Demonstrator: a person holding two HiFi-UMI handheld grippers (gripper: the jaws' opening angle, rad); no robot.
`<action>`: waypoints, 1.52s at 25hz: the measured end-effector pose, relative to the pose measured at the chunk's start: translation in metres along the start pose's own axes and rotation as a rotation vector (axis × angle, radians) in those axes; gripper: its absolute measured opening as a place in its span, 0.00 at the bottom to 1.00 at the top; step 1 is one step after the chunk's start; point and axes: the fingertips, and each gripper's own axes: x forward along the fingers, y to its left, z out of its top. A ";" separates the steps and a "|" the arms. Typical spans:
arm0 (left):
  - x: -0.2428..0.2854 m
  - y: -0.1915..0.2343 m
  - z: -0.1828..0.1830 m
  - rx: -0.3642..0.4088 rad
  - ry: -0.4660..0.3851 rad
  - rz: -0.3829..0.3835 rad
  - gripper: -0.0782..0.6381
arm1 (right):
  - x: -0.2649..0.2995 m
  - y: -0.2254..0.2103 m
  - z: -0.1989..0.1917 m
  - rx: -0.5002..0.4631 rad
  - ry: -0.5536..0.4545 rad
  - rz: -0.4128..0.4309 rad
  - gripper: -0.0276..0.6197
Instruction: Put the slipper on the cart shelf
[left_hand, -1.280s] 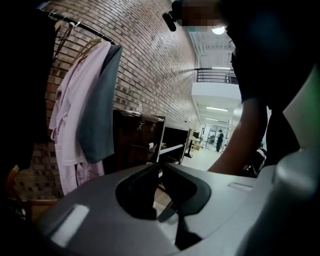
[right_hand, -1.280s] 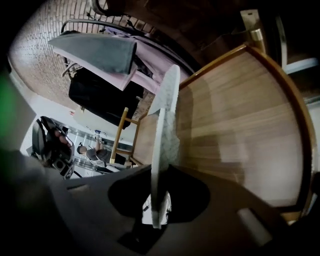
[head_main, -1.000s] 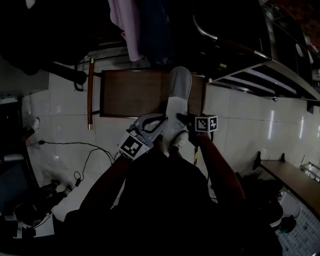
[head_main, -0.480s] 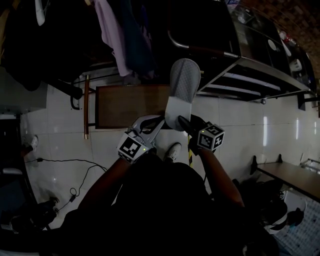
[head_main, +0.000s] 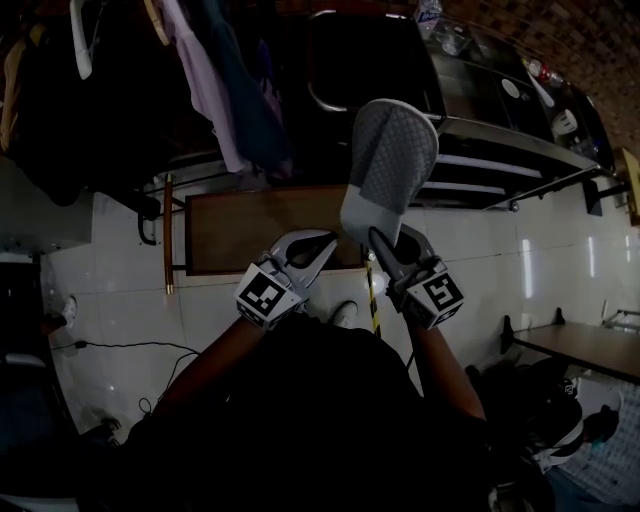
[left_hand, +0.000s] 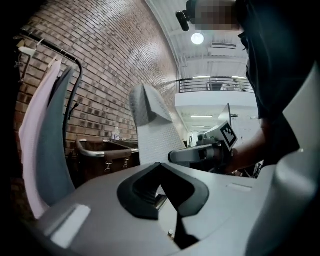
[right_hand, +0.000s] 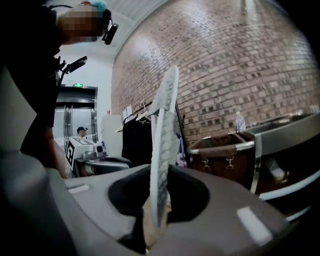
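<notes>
A grey slipper (head_main: 388, 165) with a textured sole hangs in the air, toe away from me, in front of the metal cart (head_main: 500, 150). My right gripper (head_main: 386, 242) is shut on its heel end. In the right gripper view the slipper (right_hand: 162, 145) stands on edge between the pads, with the gripper (right_hand: 159, 200) closed around it. My left gripper (head_main: 318, 245) floats just left of the slipper, shut with nothing in it. In the left gripper view the slipper (left_hand: 155, 130) rises just beyond that gripper (left_hand: 161, 185).
A brown wooden table (head_main: 250, 232) lies below the grippers. Clothes (head_main: 220, 90) hang on a rack at the upper left. A brown hamper (right_hand: 220, 145) stands next to the cart shelves (right_hand: 285, 137). A white shoe (head_main: 345, 315) and a cable (head_main: 130, 350) are on the tiled floor.
Both grippers have risen. The right one lifted the slipper off the brown table and swung it up toward the cart, rolling as it went. The left gripper followed beside it.
</notes>
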 end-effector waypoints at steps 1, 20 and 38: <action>0.002 -0.004 0.005 0.004 -0.007 -0.016 0.11 | -0.004 0.002 0.009 -0.036 -0.009 -0.014 0.15; 0.003 0.004 -0.001 0.000 0.009 -0.005 0.11 | -0.017 -0.007 -0.001 -0.056 -0.019 -0.074 0.15; 0.011 0.025 -0.007 0.004 -0.025 -0.116 0.11 | -0.008 -0.015 -0.031 0.079 0.053 -0.161 0.15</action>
